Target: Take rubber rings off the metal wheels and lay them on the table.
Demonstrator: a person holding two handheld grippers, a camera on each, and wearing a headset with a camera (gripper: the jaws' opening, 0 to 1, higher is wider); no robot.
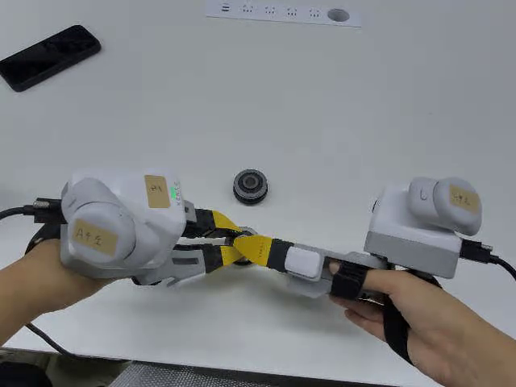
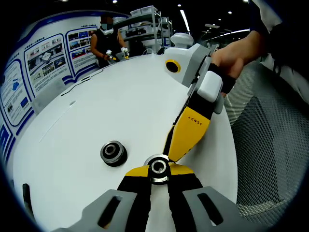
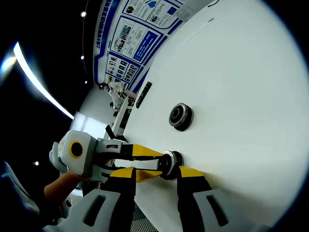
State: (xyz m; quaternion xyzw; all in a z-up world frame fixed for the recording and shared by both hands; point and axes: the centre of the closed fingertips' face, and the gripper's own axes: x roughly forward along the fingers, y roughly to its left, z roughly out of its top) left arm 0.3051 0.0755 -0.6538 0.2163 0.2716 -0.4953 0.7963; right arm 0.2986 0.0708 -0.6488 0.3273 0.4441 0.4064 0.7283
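A small metal wheel [image 2: 158, 167] with a black rubber ring is held just above the white table [image 1: 339, 105]. My left gripper [image 2: 159, 171] is shut on it, one yellow jaw on each side. My right gripper [image 3: 161, 173] comes in from the opposite side, and its yellow jaws press on the same wheel [image 3: 169, 164] at its black rim. In the head view the two sets of jaws meet near the table's front, left gripper [image 1: 232, 242] against right gripper [image 1: 247, 244]. A second wheel [image 1: 251, 185], ring still on, lies flat just beyond them.
A black phone [image 1: 50, 55] lies at the far left and a white power strip [image 1: 282, 13] at the far edge. The table's front edge [image 1: 242, 367] runs close under both hands. A person [image 2: 108, 41] stands far behind the table.
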